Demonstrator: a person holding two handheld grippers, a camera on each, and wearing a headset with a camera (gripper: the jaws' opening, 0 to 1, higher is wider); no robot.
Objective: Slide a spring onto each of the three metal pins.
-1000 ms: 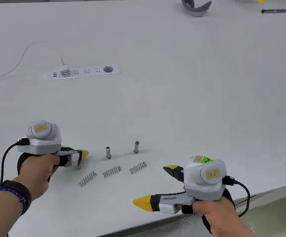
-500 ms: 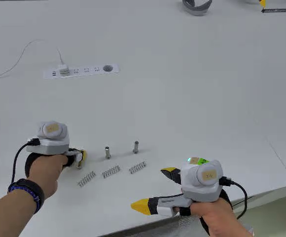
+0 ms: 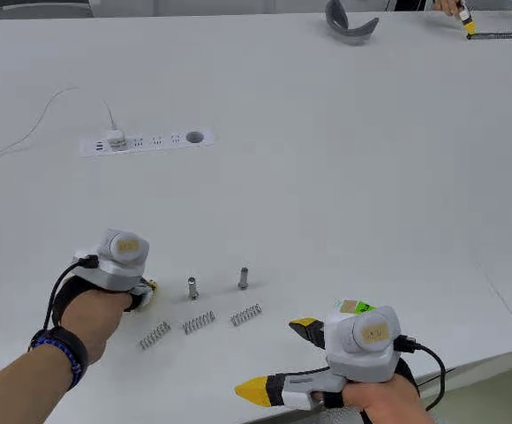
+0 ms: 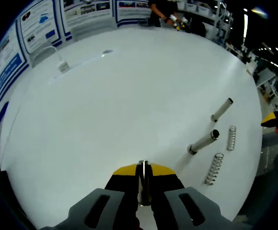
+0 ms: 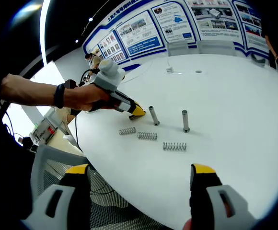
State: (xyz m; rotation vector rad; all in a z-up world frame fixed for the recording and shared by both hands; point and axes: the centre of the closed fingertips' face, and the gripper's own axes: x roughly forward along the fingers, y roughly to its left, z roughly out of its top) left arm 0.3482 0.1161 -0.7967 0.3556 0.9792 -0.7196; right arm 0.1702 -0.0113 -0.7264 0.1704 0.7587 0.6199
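Note:
Two metal pins (image 3: 192,287) (image 3: 244,277) stand upright on the white table (image 3: 327,177). Three springs (image 3: 154,335) (image 3: 199,321) (image 3: 246,314) lie in a row just in front of them. My left gripper (image 3: 146,288) sits left of the pins, shut on a third metal pin (image 4: 143,184) that stands between its yellow tips. From the left gripper view the standing pins (image 4: 203,142) (image 4: 222,109) and two springs (image 4: 214,167) (image 4: 232,137) lie to the right. My right gripper (image 3: 280,357) is open and holds nothing, near the front edge right of the springs; its view faces the pins (image 5: 153,115) (image 5: 185,120) and springs (image 5: 147,136).
A white power strip (image 3: 146,141) with a plugged-in cable lies at the back left. A grey curved object (image 3: 351,19) rests at the far edge. Another person's hand with a tool (image 3: 461,11) is at the far right. The table's front edge (image 3: 494,367) runs close to my right gripper.
My left hand has turned and shifted a little right toward the pins, still holding its pin. The right gripper has stayed open in about the same place.

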